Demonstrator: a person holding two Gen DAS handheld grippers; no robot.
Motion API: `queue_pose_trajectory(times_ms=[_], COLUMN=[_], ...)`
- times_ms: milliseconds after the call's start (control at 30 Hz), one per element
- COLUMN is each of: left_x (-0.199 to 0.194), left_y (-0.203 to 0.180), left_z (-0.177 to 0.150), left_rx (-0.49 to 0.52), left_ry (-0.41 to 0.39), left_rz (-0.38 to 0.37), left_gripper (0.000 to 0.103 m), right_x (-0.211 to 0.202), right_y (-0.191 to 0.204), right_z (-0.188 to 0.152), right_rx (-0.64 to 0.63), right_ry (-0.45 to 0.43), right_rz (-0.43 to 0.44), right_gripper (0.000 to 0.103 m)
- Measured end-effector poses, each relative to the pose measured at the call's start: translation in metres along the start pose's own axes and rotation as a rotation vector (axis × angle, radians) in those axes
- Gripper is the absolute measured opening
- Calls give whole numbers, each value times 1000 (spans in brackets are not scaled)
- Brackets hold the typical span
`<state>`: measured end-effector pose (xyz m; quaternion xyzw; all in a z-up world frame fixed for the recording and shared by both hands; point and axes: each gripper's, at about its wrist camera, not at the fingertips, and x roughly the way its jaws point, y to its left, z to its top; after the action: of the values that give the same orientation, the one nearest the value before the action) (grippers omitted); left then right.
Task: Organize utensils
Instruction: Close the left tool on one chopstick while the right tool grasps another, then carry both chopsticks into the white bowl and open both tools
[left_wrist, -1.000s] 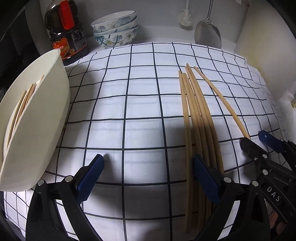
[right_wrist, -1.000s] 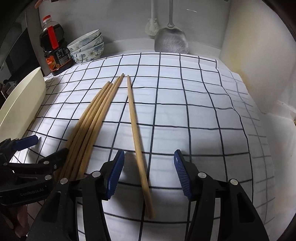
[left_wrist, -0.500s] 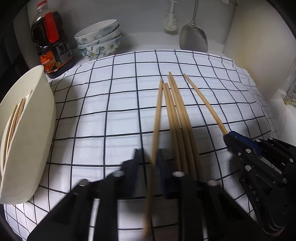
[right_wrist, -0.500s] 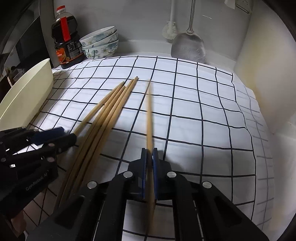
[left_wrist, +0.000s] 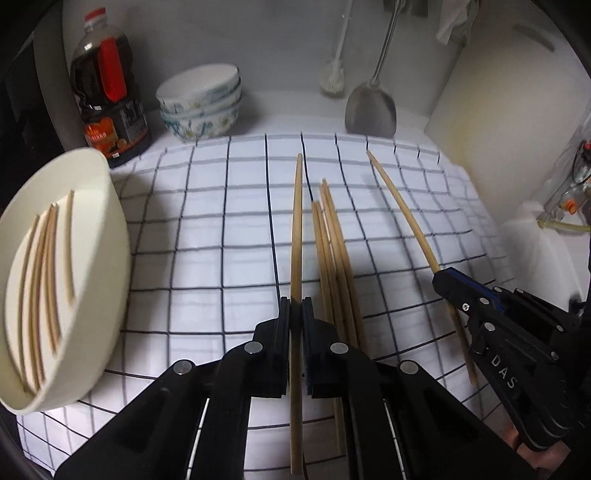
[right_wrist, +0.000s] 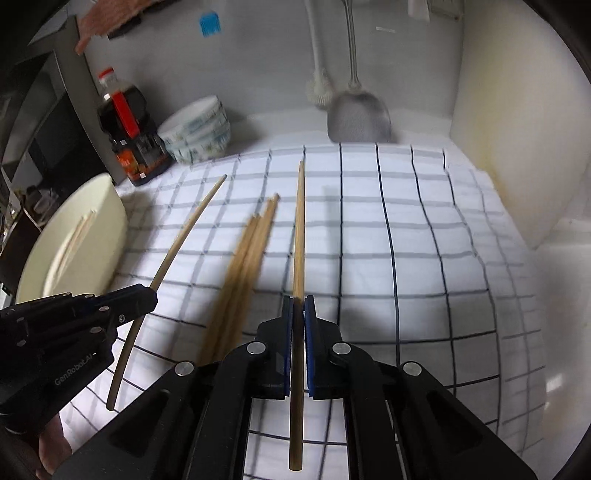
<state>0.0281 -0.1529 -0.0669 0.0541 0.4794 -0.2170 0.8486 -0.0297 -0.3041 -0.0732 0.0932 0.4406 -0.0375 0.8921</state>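
chopsticks — left gripper (left_wrist: 295, 314) and right gripper (right_wrist: 298, 314) jaws each pinch one (lifted).

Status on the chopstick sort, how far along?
Done: several chopsticks already lie in the cream bowl. In hand: left gripper and right gripper each clamp one chopstick. Left: a loose bundle on the checked cloth.

Both tongs (left_wrist: 295, 314) (right_wrist: 298, 314) closed on chopsticks (one each) and lifted them.
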Motion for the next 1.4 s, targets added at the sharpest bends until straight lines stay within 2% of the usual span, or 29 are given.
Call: queue_pose_trajectory(times_ms=[133, 267, 500, 700, 900, 1067, 1300, 1367, 1400], left_x=[-33, -71, -105, -98, -76, -55, -43, -45, -47], left_y=[16, 49, 135, 212, 254, 274, 286, 289, 290], left_z=[13, 25, 29, 15, 1, -3, -11, -14, -15], left_rx=[-13, -42, -146, -238, -283, -299, -317, -327, -326], left_ry=[-54, -130, -181, -149, -94, -52, -3, -2, -5], left_rz=[5, 37, 153, 226, 247, 239, 235, 238, 247], left_gripper=[7, 7, 7, 7, 7, 7, 8, 11, 21], right_x=[-23, -38, -34, 5, 50, 73, 83, 83, 82], right_y=[24, 60, 149, 224, 273, 288, 295, 294, 292], right_z=[19, 36, 65, 72, 64, 59, 57, 58, 58], right_rx=[-11, -53, -136, -188, -210, -214, -232, -217, -210], right_ry=[-49, -93, -117, -57, 50, 113, 140, 145, 144], right_rz=[24, 56, 185, 291, 325, 306, 263, 253, 254], right_gripper=[6, 6, 6, 6, 6, 6, 6, 8, 14])
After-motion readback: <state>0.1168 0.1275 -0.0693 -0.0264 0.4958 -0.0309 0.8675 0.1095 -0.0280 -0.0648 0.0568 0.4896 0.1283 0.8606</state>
